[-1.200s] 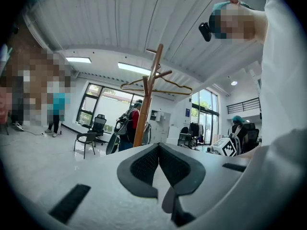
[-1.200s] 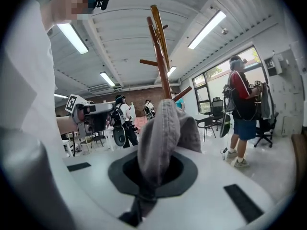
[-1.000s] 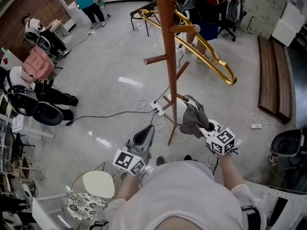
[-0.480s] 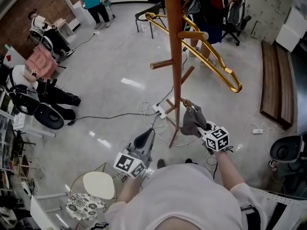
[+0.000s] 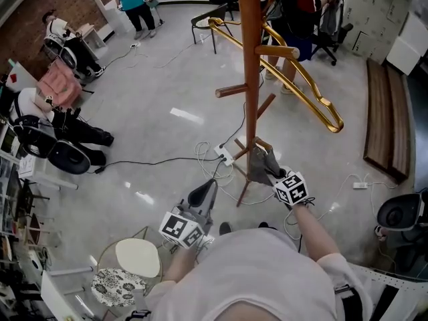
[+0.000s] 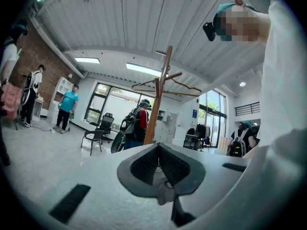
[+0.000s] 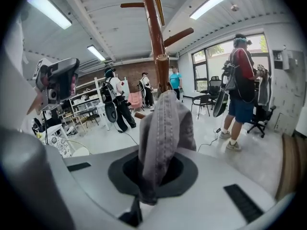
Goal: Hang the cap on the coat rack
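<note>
The brown wooden coat rack (image 5: 251,79) stands just ahead of me, with short pegs (image 5: 231,90) sticking out to its sides. My right gripper (image 5: 271,172) is shut on a grey cap (image 5: 262,164), which stands bunched up from its jaws close beside the lower pole. In the right gripper view the cap (image 7: 163,128) rises right in front of a peg end (image 7: 162,59) on the rack (image 7: 152,28). My left gripper (image 5: 200,196) is lower left, pointing level, shut and holding nothing; its view shows the rack (image 6: 156,114) farther off.
A large golden hanger-shaped piece (image 5: 314,99) hangs behind the rack. Cables and a power strip (image 5: 221,154) lie at its foot. A round white stool (image 5: 137,256) is at my lower left, a wooden bench (image 5: 384,126) at the right. People stand at the back.
My right gripper has carried the cap leftward, closer to the rack's pole. The left gripper has stayed where it was.
</note>
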`<action>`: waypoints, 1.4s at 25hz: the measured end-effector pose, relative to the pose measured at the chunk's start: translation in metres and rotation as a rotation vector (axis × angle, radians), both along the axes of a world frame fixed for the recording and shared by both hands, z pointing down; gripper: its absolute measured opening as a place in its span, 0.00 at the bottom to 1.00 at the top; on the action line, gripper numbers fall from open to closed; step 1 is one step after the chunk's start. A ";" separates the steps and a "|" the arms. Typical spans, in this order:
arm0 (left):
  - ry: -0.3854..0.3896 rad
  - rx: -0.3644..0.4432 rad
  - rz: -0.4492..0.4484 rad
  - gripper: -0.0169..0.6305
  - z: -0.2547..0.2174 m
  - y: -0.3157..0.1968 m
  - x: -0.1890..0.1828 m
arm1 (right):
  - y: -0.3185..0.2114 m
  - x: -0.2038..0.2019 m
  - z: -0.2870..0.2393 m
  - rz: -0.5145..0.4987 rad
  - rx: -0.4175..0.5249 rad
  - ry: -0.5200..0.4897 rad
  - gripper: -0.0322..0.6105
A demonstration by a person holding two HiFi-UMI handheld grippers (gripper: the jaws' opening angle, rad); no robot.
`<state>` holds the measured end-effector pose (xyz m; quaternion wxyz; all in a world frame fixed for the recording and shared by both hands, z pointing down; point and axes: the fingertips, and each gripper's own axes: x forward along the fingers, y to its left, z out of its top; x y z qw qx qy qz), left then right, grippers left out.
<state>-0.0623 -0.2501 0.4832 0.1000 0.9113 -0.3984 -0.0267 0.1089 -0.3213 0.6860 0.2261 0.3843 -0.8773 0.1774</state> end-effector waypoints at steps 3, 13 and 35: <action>-0.005 0.005 -0.010 0.04 0.001 0.000 -0.004 | -0.004 -0.006 0.010 -0.004 -0.013 0.008 0.08; -0.001 -0.006 -0.032 0.04 0.003 0.003 -0.011 | -0.009 -0.008 0.023 0.014 -0.042 0.012 0.08; 0.000 0.001 -0.024 0.04 0.003 0.008 -0.013 | -0.006 -0.004 0.026 0.079 -0.050 0.029 0.44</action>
